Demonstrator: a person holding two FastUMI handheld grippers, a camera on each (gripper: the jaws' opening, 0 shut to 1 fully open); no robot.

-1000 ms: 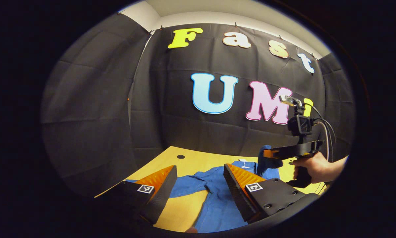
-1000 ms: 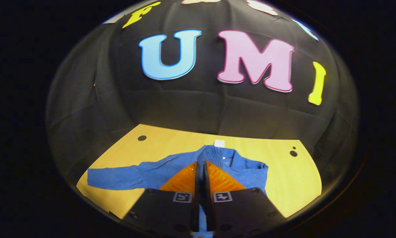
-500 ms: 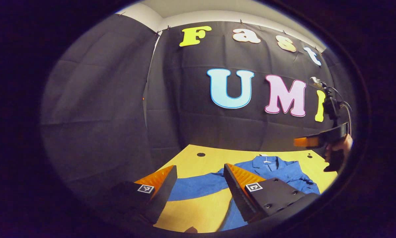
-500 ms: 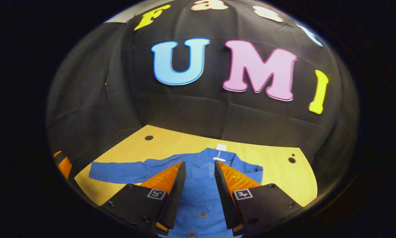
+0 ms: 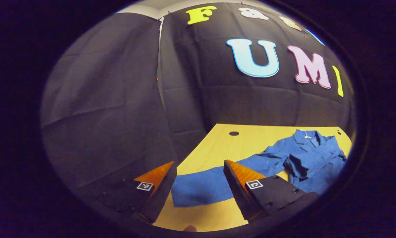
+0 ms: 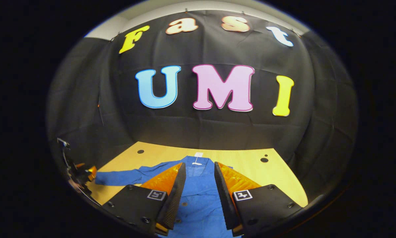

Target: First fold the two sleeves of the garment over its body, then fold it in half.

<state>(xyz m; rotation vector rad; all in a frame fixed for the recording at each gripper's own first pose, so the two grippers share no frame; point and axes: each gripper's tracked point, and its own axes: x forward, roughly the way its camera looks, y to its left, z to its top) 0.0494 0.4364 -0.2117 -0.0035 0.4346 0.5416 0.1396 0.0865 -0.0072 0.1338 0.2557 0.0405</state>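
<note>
wooden table (image 5: 214, 145) in a black booth: the blue shirt (image 6: 201, 195) lies flat, one sleeve (image 5: 201, 188) stretched toward the table's left edge. my left gripper (image 5: 198, 185) gapes empty around its cuff; the right gripper (image 6: 199, 195) hangs open over the body. i'd pinch near the cuff end.

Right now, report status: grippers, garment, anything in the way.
Left gripper open at the outstretched sleeve. Right gripper open over the garment. That sleeve not yet folded. Nothing in the way on the table.
</note>
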